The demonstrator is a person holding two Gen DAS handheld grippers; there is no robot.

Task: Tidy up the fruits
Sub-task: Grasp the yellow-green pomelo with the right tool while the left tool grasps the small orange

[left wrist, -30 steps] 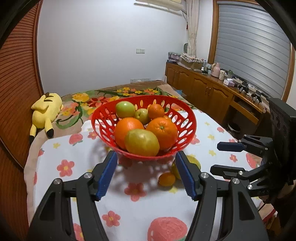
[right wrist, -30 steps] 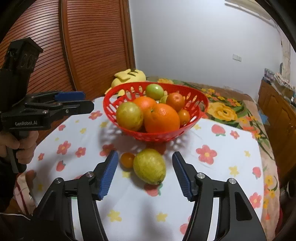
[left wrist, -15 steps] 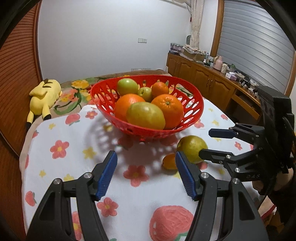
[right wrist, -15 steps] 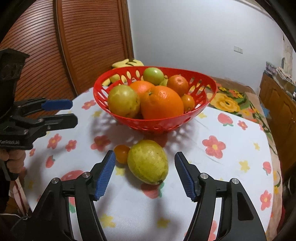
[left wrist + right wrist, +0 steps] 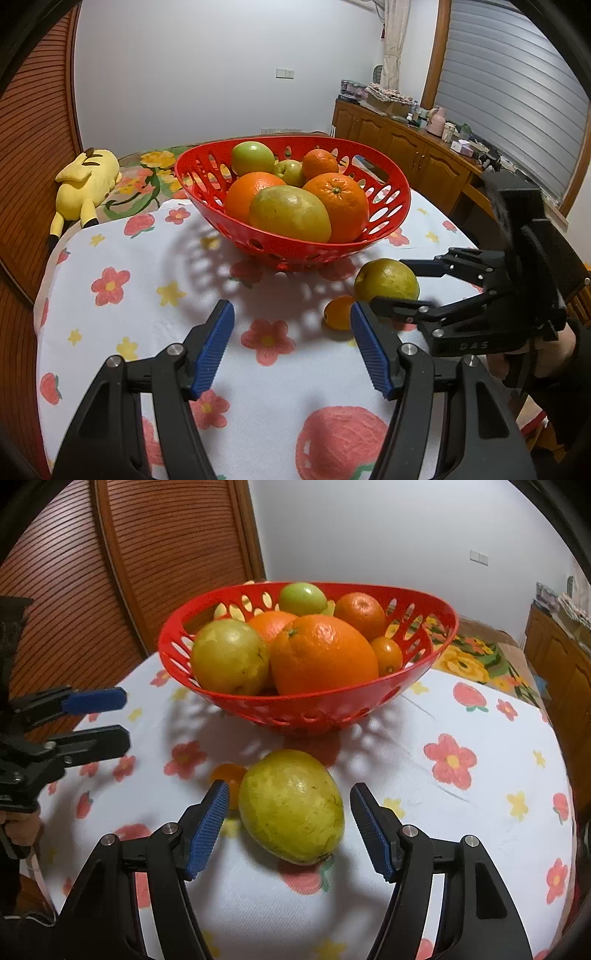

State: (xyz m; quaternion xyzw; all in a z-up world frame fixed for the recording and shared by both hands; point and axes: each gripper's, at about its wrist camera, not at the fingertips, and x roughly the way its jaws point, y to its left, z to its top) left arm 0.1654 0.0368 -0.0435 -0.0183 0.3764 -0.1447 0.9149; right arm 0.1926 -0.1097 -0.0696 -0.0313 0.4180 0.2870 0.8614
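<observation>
Since the earlier frame: right claw [image 5: 288, 827] advanced, jaws open on either side of the pear [image 5: 291, 805], not yet touching. Pear on the tabletop [image 5: 480, 738], near side of the red basket [image 5: 310, 709], small orange [image 5: 225, 775] touching at left. Left claw [image 5: 291, 347] open, empty. Step in hand: grasp approach. Next, presumably: close on pear, lift over basket rim.

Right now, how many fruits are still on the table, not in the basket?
2. A yellow-green fruit lies in front of the basket, between the open jaws of the right hand-held gripper. A small orange one sits just left of it, partly hidden.
</observation>
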